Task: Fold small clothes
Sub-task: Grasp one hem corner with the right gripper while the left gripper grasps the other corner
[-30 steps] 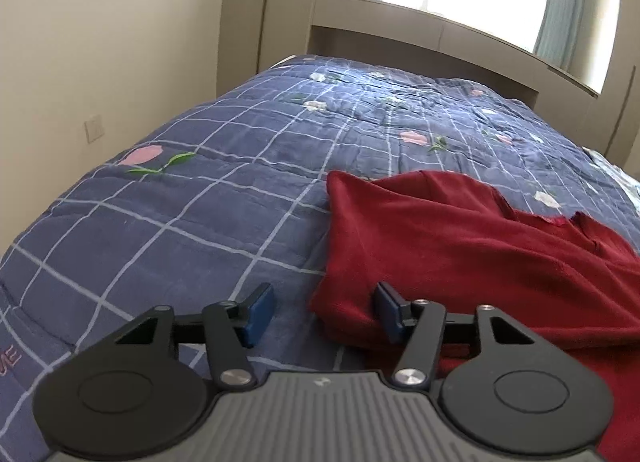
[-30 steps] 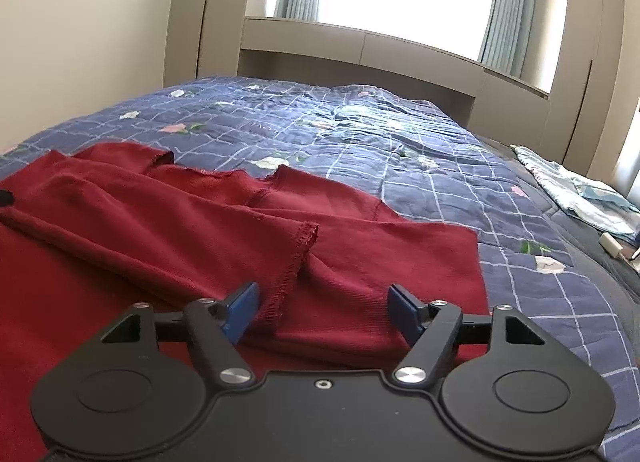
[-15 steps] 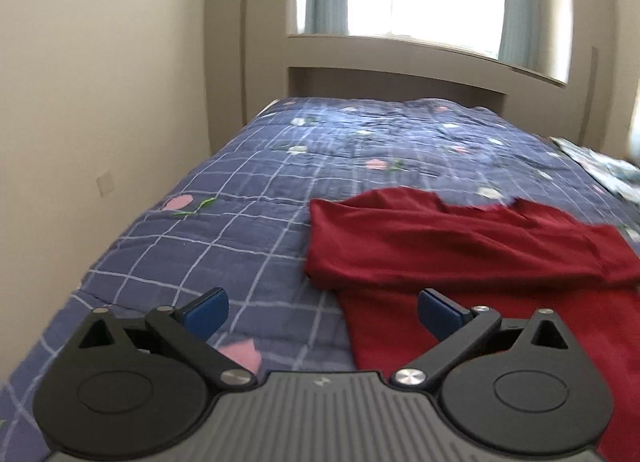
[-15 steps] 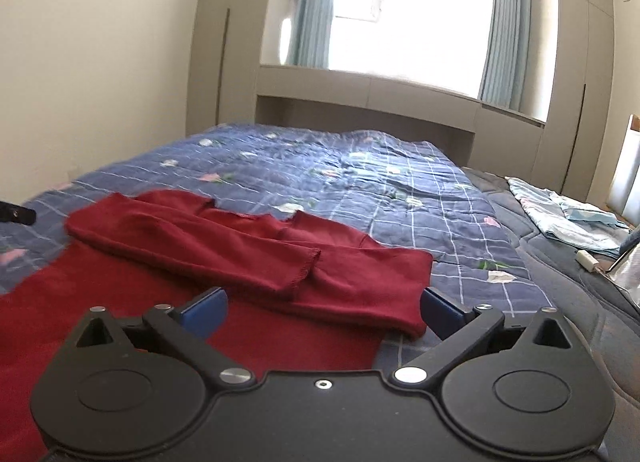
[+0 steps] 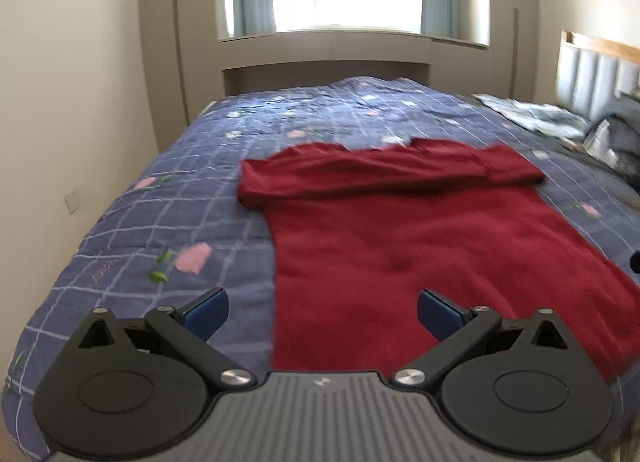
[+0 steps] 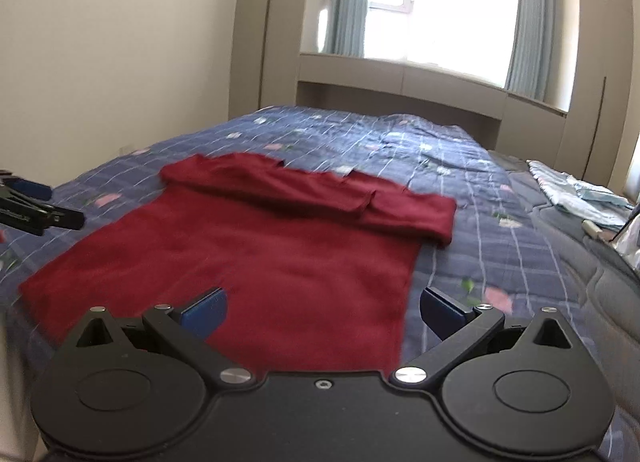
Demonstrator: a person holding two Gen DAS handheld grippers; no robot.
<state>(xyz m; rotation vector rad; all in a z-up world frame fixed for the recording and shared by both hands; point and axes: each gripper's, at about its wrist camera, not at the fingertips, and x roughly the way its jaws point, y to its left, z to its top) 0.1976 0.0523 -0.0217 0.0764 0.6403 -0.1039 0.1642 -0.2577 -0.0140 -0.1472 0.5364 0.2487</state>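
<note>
- Wall socket plate [image 5: 75, 199] low on the cream wall, far left, beside the bed.
- Blue checked quilt [image 5: 168, 229] with pink flower print covers the bed; bare quilt lies left of the garment.
- Left gripper [image 5: 322, 312]: blue-padded jaws spread as wide as they go, nothing between them. It hangs above the near left edge of the garment, one pad over quilt, the other over red cloth, no contact seen.
- Red garment [image 5: 420, 246] lies flat on the quilt, mid-bed. Both sleeves are folded across the far end, forming a thick band from side to side; the lower body is spread smooth toward the cameras.
- Right gripper [image 6: 322, 312]: jaws likewise fully spread and empty. It sits above the garment's near right edge, left pad over red cloth, right pad over quilt.
- In the right wrist view, the left gripper's tip shows at the far left edge, clear of the cloth.
- Pale blue crumpled cloth [image 6: 580, 197] lies on the dark mattress edge, far right, well apart from the red garment.
- Window [image 6: 440, 9] with grey-blue curtains behind the bed.
</note>
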